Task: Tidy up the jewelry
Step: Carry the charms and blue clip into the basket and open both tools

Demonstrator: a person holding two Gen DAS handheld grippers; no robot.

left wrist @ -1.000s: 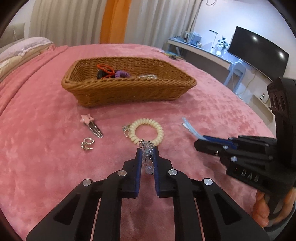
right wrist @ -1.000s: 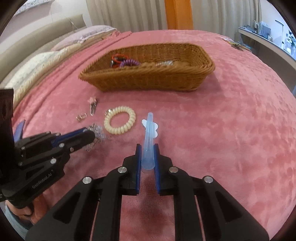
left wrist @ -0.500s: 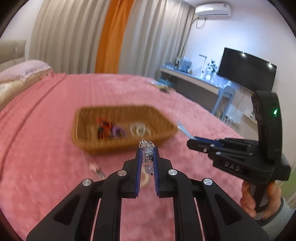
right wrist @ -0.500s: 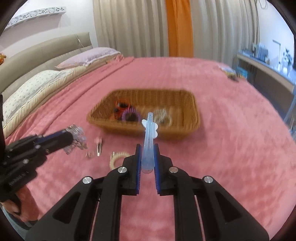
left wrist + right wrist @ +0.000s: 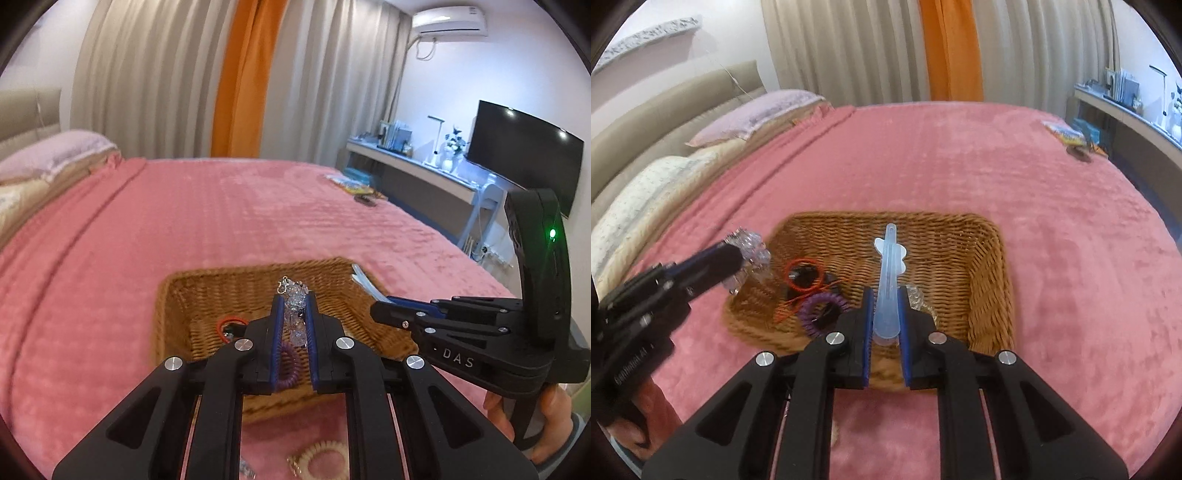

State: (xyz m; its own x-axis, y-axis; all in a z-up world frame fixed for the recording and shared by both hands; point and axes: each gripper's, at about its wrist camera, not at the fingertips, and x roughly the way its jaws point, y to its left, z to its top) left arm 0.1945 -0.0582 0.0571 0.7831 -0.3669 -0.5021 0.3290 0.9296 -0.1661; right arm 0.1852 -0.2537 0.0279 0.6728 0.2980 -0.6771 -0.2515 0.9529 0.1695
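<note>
A woven wicker basket (image 5: pixel 192 295) (image 5: pixel 986 266) sits on the pink bed. It holds a red hair tie (image 5: pixel 804 279), a purple coil tie (image 5: pixel 822 312) and a clear beaded piece (image 5: pixel 918 301). My left gripper (image 5: pixel 294 301) is shut on a clear crystal bead bracelet (image 5: pixel 294 295) and holds it over the basket; it also shows in the right wrist view (image 5: pixel 737 245) at the basket's left edge. My right gripper (image 5: pixel 885 295) is shut on a pale blue hair clip (image 5: pixel 888 258) above the basket's near side; it also shows in the left wrist view (image 5: pixel 376 308).
A cream coil bracelet (image 5: pixel 325 458) lies on the pink blanket (image 5: pixel 221 214) in front of the basket, under my left gripper. Pillows (image 5: pixel 753 114) lie at the left, a desk and TV (image 5: pixel 524 155) stand at the right past the bed edge.
Both grippers have lifted off the blanket and moved forward over the basket, each still holding its piece. The basket now lies right under them.
</note>
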